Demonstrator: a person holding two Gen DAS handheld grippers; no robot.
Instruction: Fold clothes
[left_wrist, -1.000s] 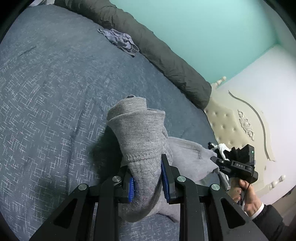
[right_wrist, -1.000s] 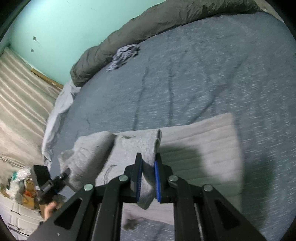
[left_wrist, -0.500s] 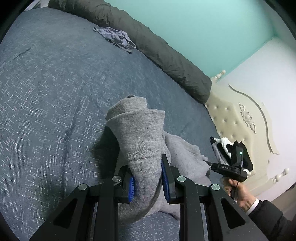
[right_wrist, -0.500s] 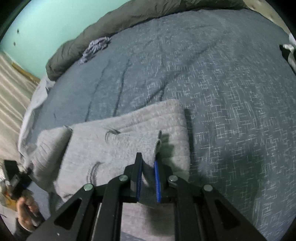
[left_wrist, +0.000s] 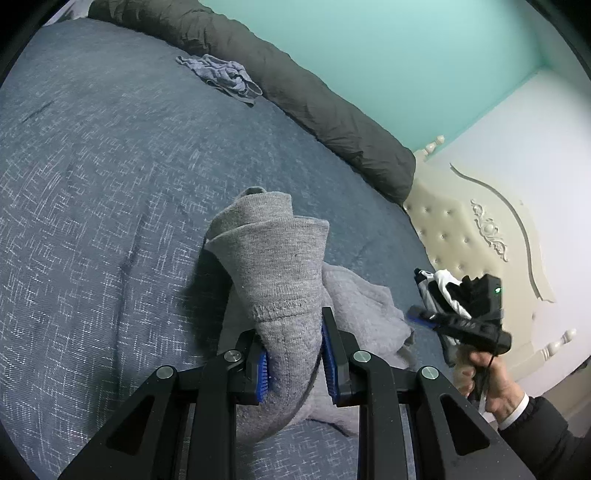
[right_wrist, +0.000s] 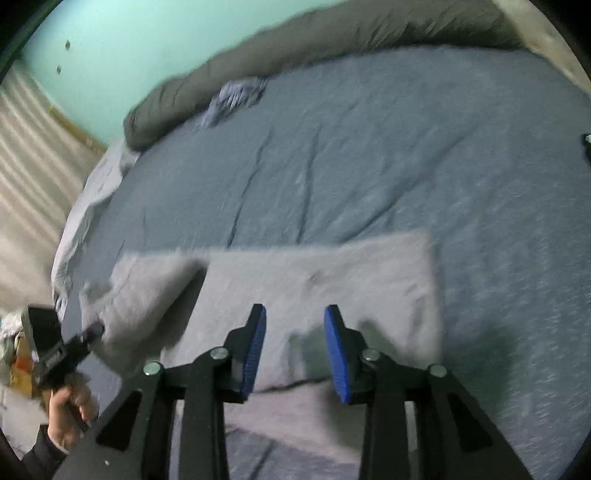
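**Inspector A:** The grey garment (right_wrist: 314, 295) lies on the blue-grey bedspread (right_wrist: 369, 147), near the front edge of the bed. In the right wrist view its right portion is flat and squared off, and its left end is bunched and lifted. The right gripper (right_wrist: 295, 347) is opening, with its blue pads apart and nothing between them; the cloth lies flat beneath.

**Inspector B:** And the other side?

**Inspector A:** The left gripper (left_wrist: 293, 360) is clamped on a thick roll of the same garment, with the hem stitching just beyond the pads. That end stands up from the bed rather than lying down.

**Inspector B:** Your judgement on the step?

**Inspector A:** The right side looks laid and let go; the left end has yet to be placed. To do it well, carry the held end across level with the flat part and lower it so the edges line up. Release only once the cloth rests on the layer below. The roll is bulky and will likely spring open if dropped from a height.

**Inspector B:** Anything nearby to avoid?

**Inspector A:** A crumpled pale-blue cloth (left_wrist: 221, 75) lies far off beside the dark rolled duvet (left_wrist: 295, 92), well apart from the work.
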